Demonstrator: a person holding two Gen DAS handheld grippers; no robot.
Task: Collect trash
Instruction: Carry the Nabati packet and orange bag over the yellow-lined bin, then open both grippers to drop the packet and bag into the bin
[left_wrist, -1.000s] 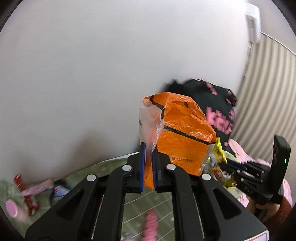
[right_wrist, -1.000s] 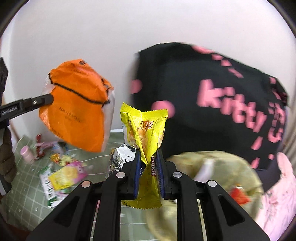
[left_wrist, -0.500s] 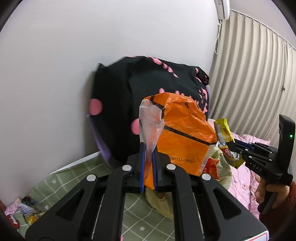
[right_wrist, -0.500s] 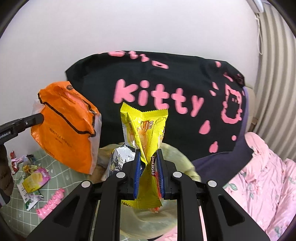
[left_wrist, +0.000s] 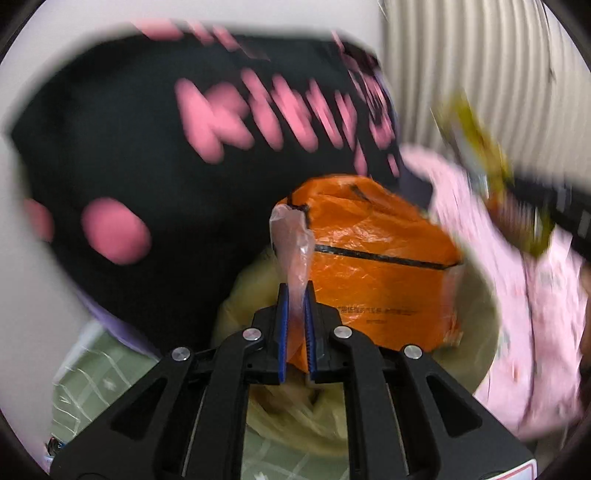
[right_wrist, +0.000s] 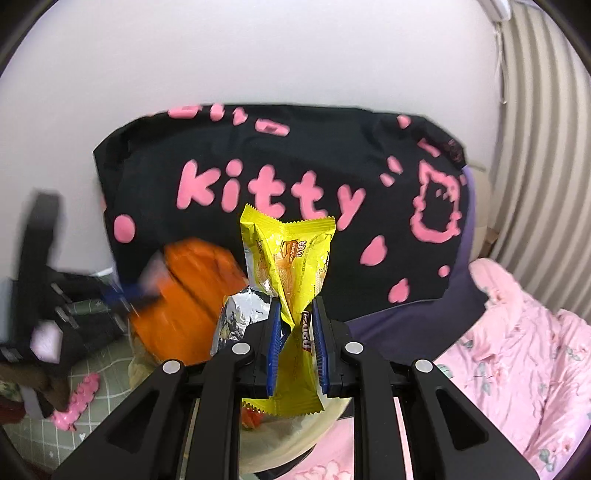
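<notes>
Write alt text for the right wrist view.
The right gripper pinches a yellow snack wrapper upright before a black pillow with pink lettering. At left, blurred, an orange bag hangs above a pale bin bag.

Two grippers: left gripper (left_wrist: 295, 332), right gripper (right_wrist: 297, 343). One orange plastic bag (left_wrist: 376, 266), just ahead of the left gripper's tips. One yellow snack wrapper (right_wrist: 291, 273), rising between the right gripper's tips. One crumpled silver foil wrapper (right_wrist: 240, 314), just left of those tips. One pale bin liner (left_wrist: 476, 314), below both grippers. One black pillow with pink lettering (right_wrist: 295, 166), beyond the right gripper. One pink floral quilt (right_wrist: 517, 350), to its right. One pink knobbly item (right_wrist: 77, 402), low to its left; too blurred to name.
</notes>
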